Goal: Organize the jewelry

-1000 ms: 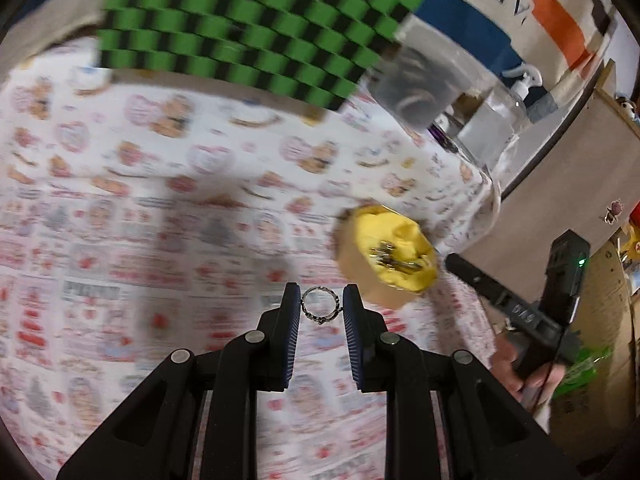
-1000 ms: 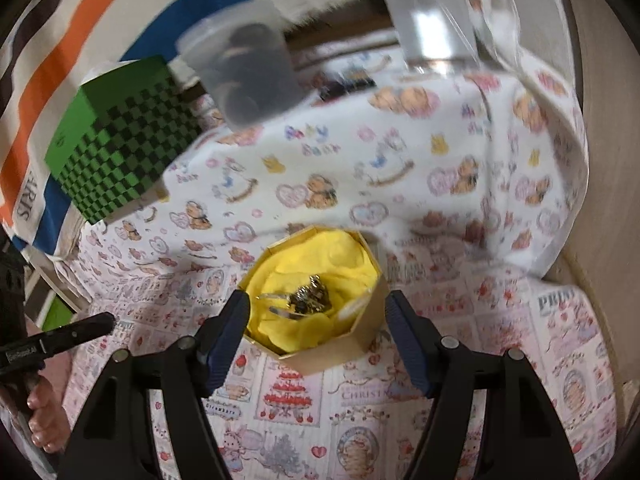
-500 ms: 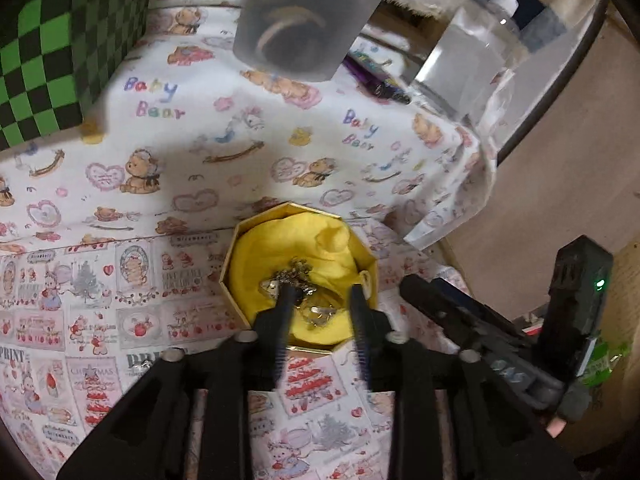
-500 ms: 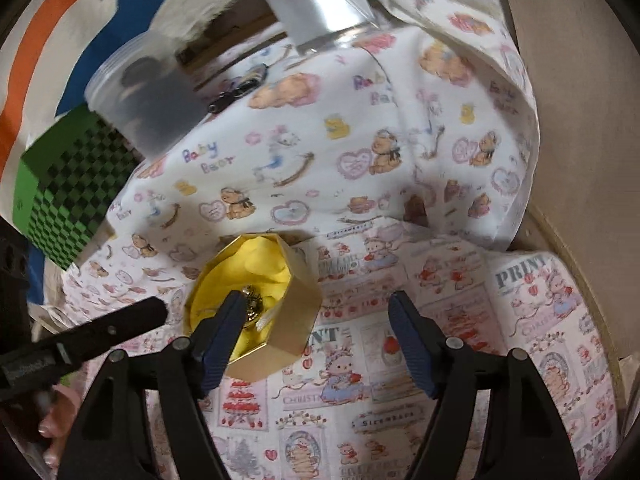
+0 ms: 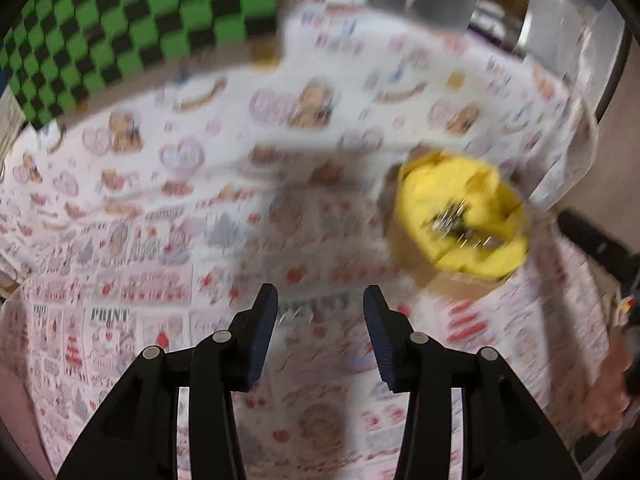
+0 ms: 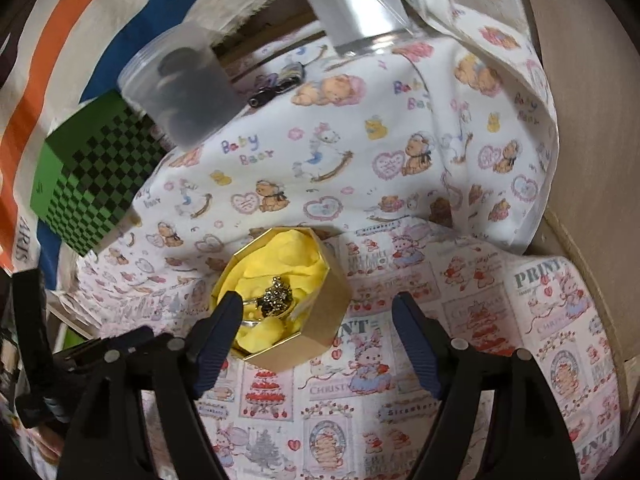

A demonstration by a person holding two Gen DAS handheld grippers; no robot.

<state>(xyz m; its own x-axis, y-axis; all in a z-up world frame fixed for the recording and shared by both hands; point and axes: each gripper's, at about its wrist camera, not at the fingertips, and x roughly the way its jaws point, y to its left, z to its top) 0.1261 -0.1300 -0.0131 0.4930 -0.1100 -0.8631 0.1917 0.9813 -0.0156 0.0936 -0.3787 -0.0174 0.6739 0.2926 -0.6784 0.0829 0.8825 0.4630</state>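
A gold octagonal box [image 6: 316, 320] lined with yellow cloth holds a pile of metal jewelry [image 6: 276, 294]. In the right wrist view it sits between my right gripper's fingers, nearer the left one. My right gripper [image 6: 316, 322] is open and empty. In the blurred left wrist view the box [image 5: 460, 220] lies up and to the right of my left gripper [image 5: 320, 312], which is open and empty. A faint small shape, perhaps a ring [image 5: 296, 316], lies on the cloth between the left fingers.
A printed cloth [image 6: 400, 200] covers the table. A green checkered box [image 6: 92, 180] stands at the left, a translucent round container [image 6: 180, 84] behind it, and a clear bottle [image 6: 356, 4] at the back. Pens [image 6: 276, 84] lie near the container. The table edge [image 6: 580, 248] drops off at the right.
My left gripper carried a ring over the box, opened wider and swung back left, empty. The right gripper stayed open and shifted slightly around the box.
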